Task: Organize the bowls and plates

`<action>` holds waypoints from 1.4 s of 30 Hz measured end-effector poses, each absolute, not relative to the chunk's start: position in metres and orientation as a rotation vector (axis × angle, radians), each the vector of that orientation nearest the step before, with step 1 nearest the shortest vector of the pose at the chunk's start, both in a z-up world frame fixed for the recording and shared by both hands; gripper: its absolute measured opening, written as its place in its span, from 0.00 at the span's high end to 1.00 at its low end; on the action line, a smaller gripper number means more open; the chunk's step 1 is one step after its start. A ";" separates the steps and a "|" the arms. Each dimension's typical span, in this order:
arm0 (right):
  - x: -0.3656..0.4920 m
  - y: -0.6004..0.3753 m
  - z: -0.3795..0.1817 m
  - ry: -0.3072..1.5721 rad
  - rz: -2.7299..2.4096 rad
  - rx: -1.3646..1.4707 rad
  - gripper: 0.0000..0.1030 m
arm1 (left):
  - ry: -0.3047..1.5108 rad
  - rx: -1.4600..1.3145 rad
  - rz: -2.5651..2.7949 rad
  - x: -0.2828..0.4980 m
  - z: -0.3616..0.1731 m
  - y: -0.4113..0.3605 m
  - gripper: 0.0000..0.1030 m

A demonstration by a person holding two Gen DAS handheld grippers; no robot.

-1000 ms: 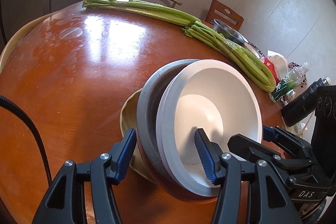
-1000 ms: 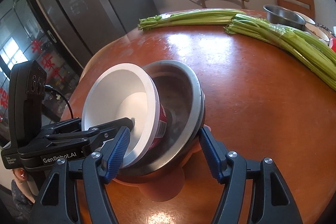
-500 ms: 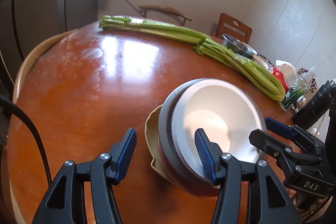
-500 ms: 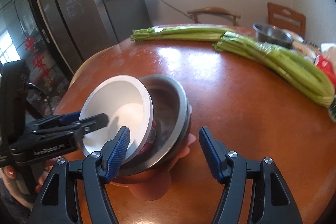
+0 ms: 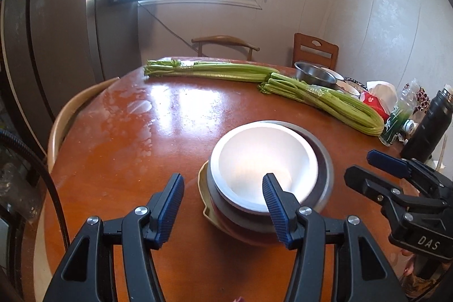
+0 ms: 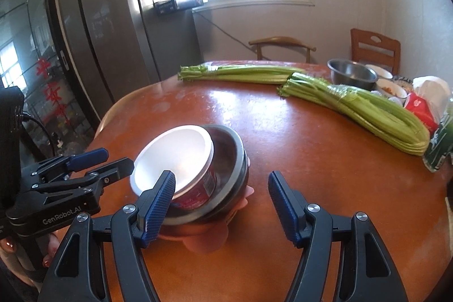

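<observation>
Closest to me, my left hand-held gripper (image 5: 223, 205) is spread wide and holds nothing; my right hand-held gripper (image 6: 222, 203) is also wide apart and empty. Just beyond both, the white bowl (image 5: 262, 160) sits tilted inside the steel bowl (image 6: 230, 160), and these rest on a pink plate (image 6: 209, 241) on the table (image 5: 127, 146). Farther away, two celery bundles (image 5: 325, 101) lie across the table, with another steel bowl (image 6: 351, 74) behind them, near the wooden chair (image 6: 375, 45).
</observation>
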State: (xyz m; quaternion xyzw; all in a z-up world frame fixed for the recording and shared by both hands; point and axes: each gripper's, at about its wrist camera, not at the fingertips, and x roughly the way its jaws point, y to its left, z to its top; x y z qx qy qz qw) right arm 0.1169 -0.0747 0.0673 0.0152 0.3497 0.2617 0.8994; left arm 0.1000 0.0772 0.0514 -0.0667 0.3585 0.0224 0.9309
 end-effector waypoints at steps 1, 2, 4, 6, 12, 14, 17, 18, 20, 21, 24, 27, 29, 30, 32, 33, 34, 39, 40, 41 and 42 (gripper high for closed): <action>0.112 -0.077 0.068 0.717 0.544 0.029 0.32 | 0.727 -0.131 0.052 0.095 0.052 0.074 0.44; 0.105 -0.080 0.069 0.710 0.546 0.023 0.32 | 0.724 -0.123 0.055 0.090 0.053 0.071 0.44; 0.094 -0.083 0.068 0.706 0.547 0.010 0.32 | 0.717 -0.120 0.056 0.080 0.052 0.067 0.44; 0.082 -0.087 0.065 0.704 0.544 -0.001 0.32 | 0.710 -0.116 0.066 0.068 0.049 0.061 0.44; 0.056 -0.095 0.047 0.717 0.524 -0.002 0.32 | 0.733 -0.134 0.113 0.044 0.030 0.049 0.43; 0.050 -0.097 0.041 0.722 0.511 0.009 0.32 | 0.746 -0.134 0.121 0.039 0.021 0.044 0.42; 0.043 -0.099 0.029 0.744 0.502 0.011 0.32 | 0.742 -0.118 0.156 0.031 0.012 0.039 0.42; 0.042 -0.100 0.027 0.747 0.494 0.011 0.32 | 0.743 -0.114 0.164 0.029 0.009 0.037 0.42; 0.039 -0.101 0.022 0.752 0.478 0.010 0.32 | 0.751 -0.130 0.152 0.027 0.004 0.035 0.42; 0.038 -0.101 0.019 0.762 0.483 0.011 0.32 | 0.759 -0.132 0.143 0.027 0.001 0.033 0.42; 0.033 -0.102 0.012 0.774 0.481 0.014 0.32 | 0.774 -0.107 0.150 0.026 -0.005 0.029 0.42; 0.030 -0.102 0.004 0.794 0.488 0.016 0.32 | 0.788 -0.122 0.133 0.025 -0.009 0.030 0.42; 0.030 -0.103 0.002 0.797 0.479 0.014 0.32 | 0.790 -0.116 0.141 0.025 -0.011 0.031 0.42; 0.030 -0.103 0.001 0.798 0.480 0.017 0.32 | 0.793 -0.118 0.146 0.025 -0.012 0.031 0.42; 0.029 -0.103 0.000 0.801 0.483 0.018 0.32 | 0.801 -0.129 0.148 0.025 -0.014 0.032 0.42; 0.029 -0.103 0.001 0.799 0.483 0.015 0.32 | 0.802 -0.133 0.142 0.025 -0.015 0.032 0.42; 0.029 -0.103 0.001 0.796 0.482 0.017 0.32 | 0.803 -0.131 0.143 0.025 -0.015 0.032 0.42; 0.029 -0.103 -0.001 0.801 0.482 0.024 0.32 | 0.803 -0.124 0.150 0.026 -0.017 0.029 0.42; 0.029 -0.103 -0.002 0.803 0.482 0.024 0.32 | 0.804 -0.117 0.152 0.026 -0.017 0.029 0.42; 0.029 -0.103 -0.002 0.803 0.481 0.026 0.32 | 0.805 -0.114 0.153 0.026 -0.018 0.028 0.42; 0.029 -0.102 -0.002 0.803 0.484 0.027 0.32 | 0.806 -0.113 0.152 0.027 -0.018 0.028 0.42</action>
